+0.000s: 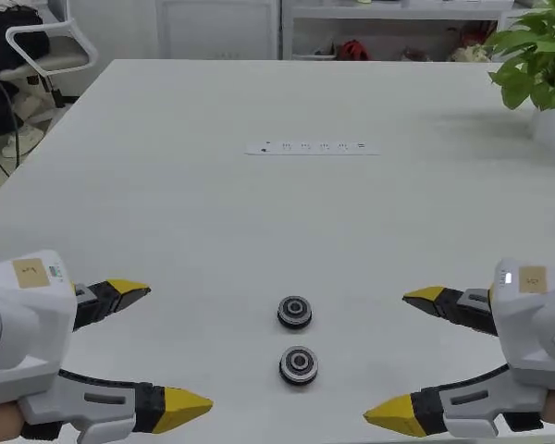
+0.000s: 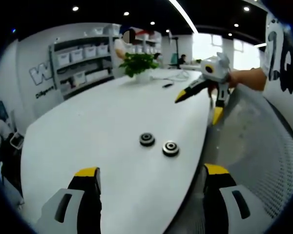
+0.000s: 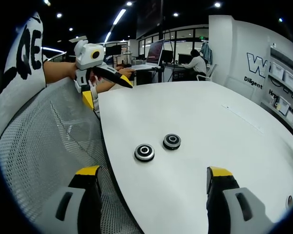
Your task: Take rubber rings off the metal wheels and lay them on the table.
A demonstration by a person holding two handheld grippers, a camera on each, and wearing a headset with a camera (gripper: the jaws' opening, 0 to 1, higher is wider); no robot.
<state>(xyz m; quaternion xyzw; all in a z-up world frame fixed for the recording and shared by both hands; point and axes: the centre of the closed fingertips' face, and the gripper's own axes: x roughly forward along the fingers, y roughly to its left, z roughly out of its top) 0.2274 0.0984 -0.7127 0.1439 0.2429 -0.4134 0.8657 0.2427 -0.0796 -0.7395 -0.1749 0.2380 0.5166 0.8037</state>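
**1. Claw state.** My left claw [image 1: 178, 347] was wide open and held nothing. It hovered over the near edge of the tabletop [image 1: 259, 213], toward the near left corner. My right claw [image 1: 386, 357] was likewise wide open and empty, over the same edge toward the near right corner. Both claws pointed inward, with the work between them.

**2. Work position.** Two metal wheels lay flat close to the near edge, about midway along it. The near wheel [image 1: 299, 365] sat closest to that edge. The far wheel [image 1: 294, 312] lay just beyond it toward the far edge, near but not touching. Both wheels were well apart from either claw. A dark rubber ring [image 1: 299, 380] was seated around the rim of each wheel; none had been removed. A power strip [image 1: 313, 147] lay well beyond the wheels, and a potted plant [image 1: 536, 51] stood at the far right corner.

**3. Handling.** I judged the wheels to be small, dense and rigid, and likely to slide on the smooth tabletop if pushed from one side only. I judged the ring to be soft, elastic and grippy, and held on by its own tension.

- Hold: one claw should steady the wheel by its metal body, clear of the rubber.
- Peel: the other claw should pinch the ring at its outer edge and roll it off.
- Caution: clamping across the rubber would probably trap the ring in place.
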